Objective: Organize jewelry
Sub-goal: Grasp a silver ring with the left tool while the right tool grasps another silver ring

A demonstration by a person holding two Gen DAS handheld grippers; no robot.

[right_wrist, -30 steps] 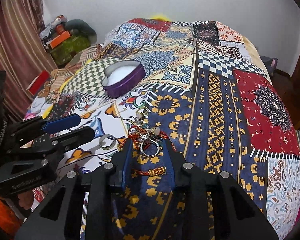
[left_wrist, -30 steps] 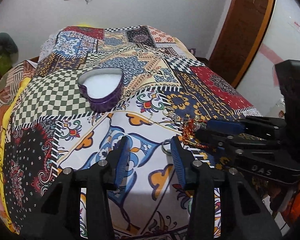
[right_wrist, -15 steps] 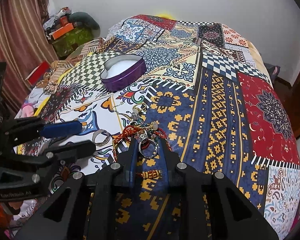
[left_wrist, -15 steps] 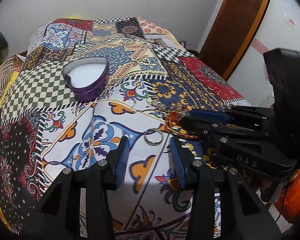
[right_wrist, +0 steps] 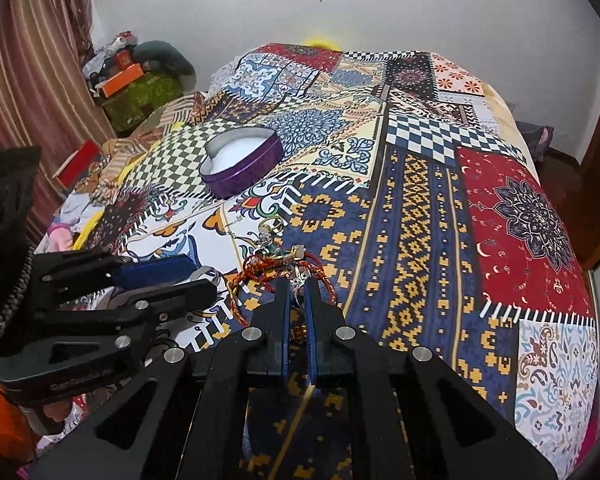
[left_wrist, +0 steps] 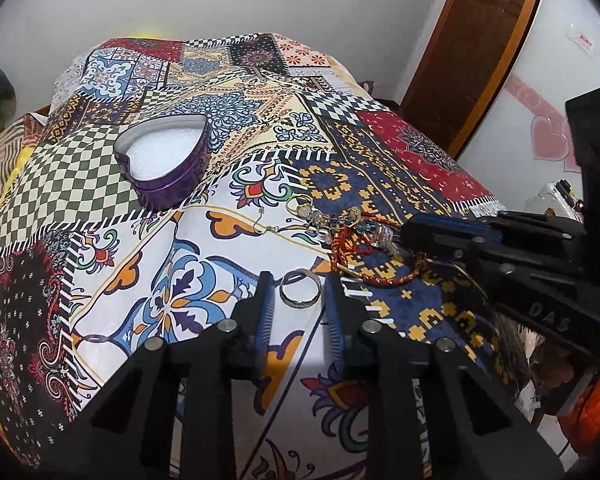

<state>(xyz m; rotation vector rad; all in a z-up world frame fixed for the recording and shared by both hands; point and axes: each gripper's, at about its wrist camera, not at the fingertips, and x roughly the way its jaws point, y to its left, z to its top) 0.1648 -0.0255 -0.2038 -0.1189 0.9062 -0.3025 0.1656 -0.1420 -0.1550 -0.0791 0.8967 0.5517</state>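
A purple heart-shaped tin point(left_wrist: 165, 163) with a white lining stands open on the patchwork bedspread; it also shows in the right wrist view point(right_wrist: 242, 166). A tangle of jewelry point(left_wrist: 342, 224) with a red cord bracelet point(right_wrist: 260, 266) lies in the middle. A silver ring point(left_wrist: 300, 289) lies between the fingertips of my left gripper point(left_wrist: 299, 296), which is open around it. My right gripper point(right_wrist: 296, 292) is shut on a small silver piece point(right_wrist: 297, 280) at the near edge of the tangle.
The patchwork bedspread point(right_wrist: 420, 208) covers the whole bed. A wooden door point(left_wrist: 472, 40) stands at the right. Boxes and bags point(right_wrist: 136, 80) are piled by the striped curtain at the left. The bed's edge drops off at the near side.
My left gripper has moved forward so the silver ring now lies between its fingers. My right gripper has closed from open onto a silver piece in the tangle.
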